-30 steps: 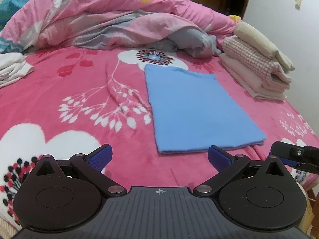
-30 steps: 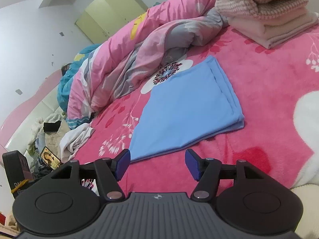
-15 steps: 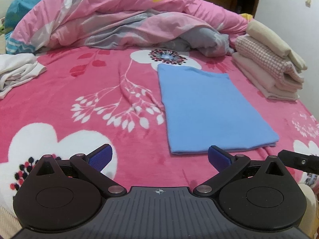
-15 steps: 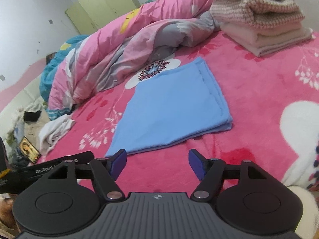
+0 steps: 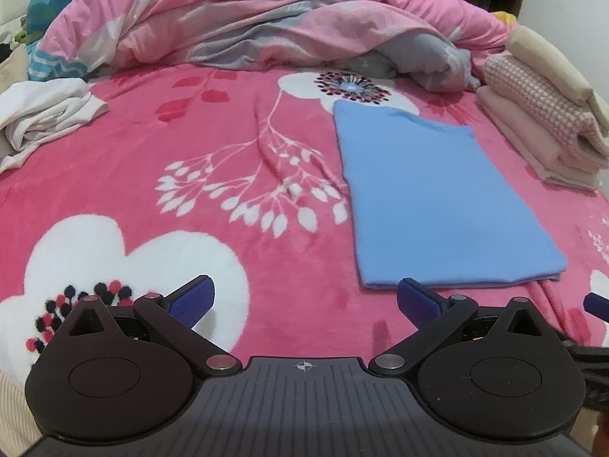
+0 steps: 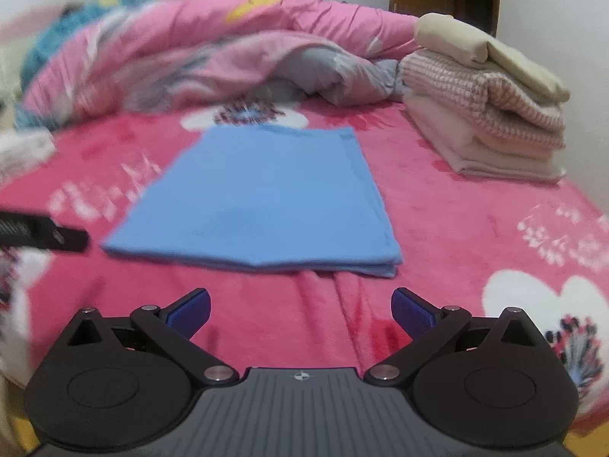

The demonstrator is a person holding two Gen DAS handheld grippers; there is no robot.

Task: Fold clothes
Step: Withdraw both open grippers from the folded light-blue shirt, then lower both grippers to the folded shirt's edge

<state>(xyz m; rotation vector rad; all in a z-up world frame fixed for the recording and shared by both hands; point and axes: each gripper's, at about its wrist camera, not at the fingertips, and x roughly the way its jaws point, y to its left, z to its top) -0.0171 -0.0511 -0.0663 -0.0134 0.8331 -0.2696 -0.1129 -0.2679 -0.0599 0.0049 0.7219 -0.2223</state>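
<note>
A light blue folded garment (image 5: 437, 198) lies flat on the pink flowered bedspread (image 5: 190, 152); it also shows in the right wrist view (image 6: 259, 198). My left gripper (image 5: 304, 299) is open and empty, near the bed's front edge, to the left of the garment's near edge. My right gripper (image 6: 300, 306) is open and empty, just in front of the garment's near edge. The tip of the right gripper shows at the right edge of the left wrist view (image 5: 597, 304). The left gripper shows at the left edge of the right wrist view (image 6: 42, 232).
A stack of folded beige and pink clothes (image 5: 544, 114) sits at the right, also seen in the right wrist view (image 6: 483, 103). A bunched pink and grey duvet (image 5: 266, 19) runs along the back. A crumpled white garment (image 5: 45, 114) lies at the left.
The left wrist view has shifted left, so the blue garment now sits further right. The right gripper has swung round and now faces the garment's near edge squarely; its view is blurred by motion.
</note>
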